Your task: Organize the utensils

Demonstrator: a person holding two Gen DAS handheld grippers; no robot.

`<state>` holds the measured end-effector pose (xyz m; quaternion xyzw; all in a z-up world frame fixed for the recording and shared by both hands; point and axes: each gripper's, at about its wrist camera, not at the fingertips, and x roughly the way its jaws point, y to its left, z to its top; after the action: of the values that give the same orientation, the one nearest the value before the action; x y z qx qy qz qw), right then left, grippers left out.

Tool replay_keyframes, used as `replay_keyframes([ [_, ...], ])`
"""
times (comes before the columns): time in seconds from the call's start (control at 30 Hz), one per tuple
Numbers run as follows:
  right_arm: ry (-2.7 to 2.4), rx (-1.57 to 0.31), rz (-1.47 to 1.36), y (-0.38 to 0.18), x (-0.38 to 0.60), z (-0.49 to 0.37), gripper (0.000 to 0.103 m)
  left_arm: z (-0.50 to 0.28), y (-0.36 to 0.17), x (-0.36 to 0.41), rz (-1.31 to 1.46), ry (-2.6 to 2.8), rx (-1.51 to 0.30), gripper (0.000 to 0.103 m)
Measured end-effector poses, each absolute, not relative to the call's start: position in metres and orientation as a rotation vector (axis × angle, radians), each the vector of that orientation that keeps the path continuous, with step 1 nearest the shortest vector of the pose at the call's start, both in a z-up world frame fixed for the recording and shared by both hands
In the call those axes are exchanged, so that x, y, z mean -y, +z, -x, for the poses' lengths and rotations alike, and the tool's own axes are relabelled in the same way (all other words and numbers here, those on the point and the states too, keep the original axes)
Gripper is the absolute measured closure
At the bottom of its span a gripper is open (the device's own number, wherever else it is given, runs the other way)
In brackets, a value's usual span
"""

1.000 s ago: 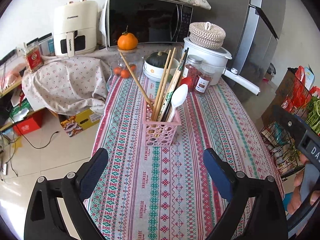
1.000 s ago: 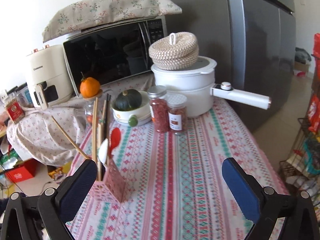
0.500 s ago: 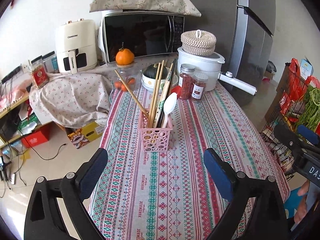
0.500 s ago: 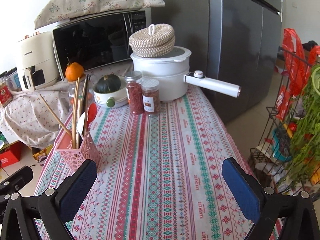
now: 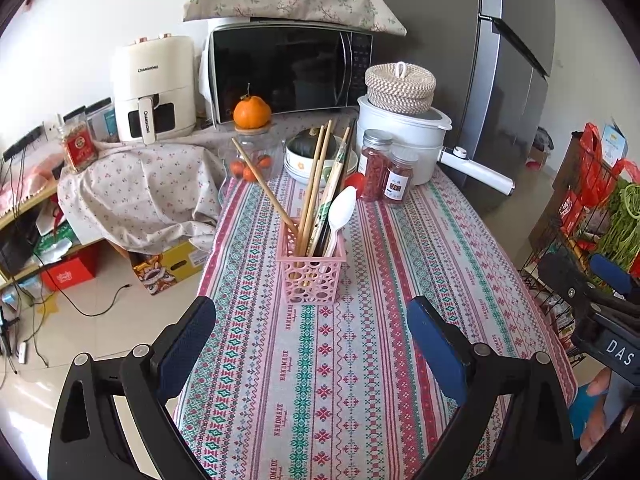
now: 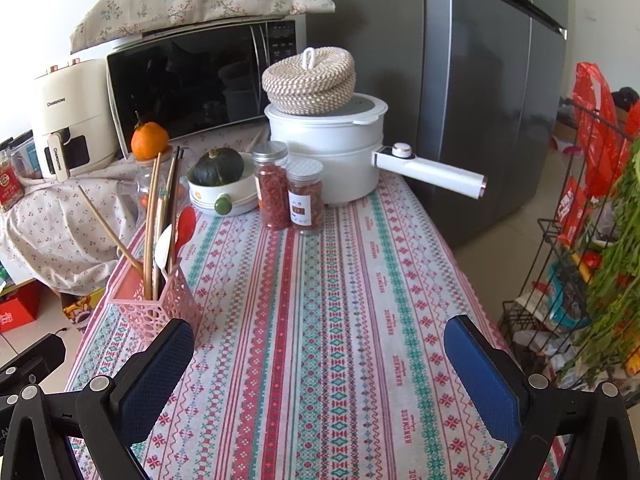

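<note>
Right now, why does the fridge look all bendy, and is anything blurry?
Left wrist view: the fisheye lens curves the fridge and darkens the corners. Right wrist view: it leans too, and the microwave door mirrors the room. Both views are sharp, in soft daylight.

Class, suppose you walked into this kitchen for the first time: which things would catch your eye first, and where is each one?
First comes the pink utensil basket, standing mid-table on the patterned tablecloth, bristling with chopsticks and a white spoon. Behind it, near the table's far end, a white pot carries a woven lid. An orange sits on a glass jar before the microwave.
</note>
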<state>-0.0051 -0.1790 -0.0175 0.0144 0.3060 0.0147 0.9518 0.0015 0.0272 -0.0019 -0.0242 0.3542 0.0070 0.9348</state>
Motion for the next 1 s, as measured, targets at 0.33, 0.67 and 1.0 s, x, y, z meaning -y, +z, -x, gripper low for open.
replay_keyframes([
  [0.33,0.023,-0.619,-0.036,-0.0168,0.1796,0.0062,0.0,-0.0012,-0.0018,-0.0238,0.052,0.004,-0.723,0.005],
  [0.67,0.027,-0.623,-0.036,-0.0168,0.1784,0.0056,0.0,-0.0013,-0.002,-0.0221,0.051,-0.009,-0.723,0.005],
  [1.0,0.026,-0.623,-0.037,-0.0168,0.178,0.0055,0.0,-0.0007,-0.0023,-0.021,0.053,-0.016,-0.725,0.005],
])
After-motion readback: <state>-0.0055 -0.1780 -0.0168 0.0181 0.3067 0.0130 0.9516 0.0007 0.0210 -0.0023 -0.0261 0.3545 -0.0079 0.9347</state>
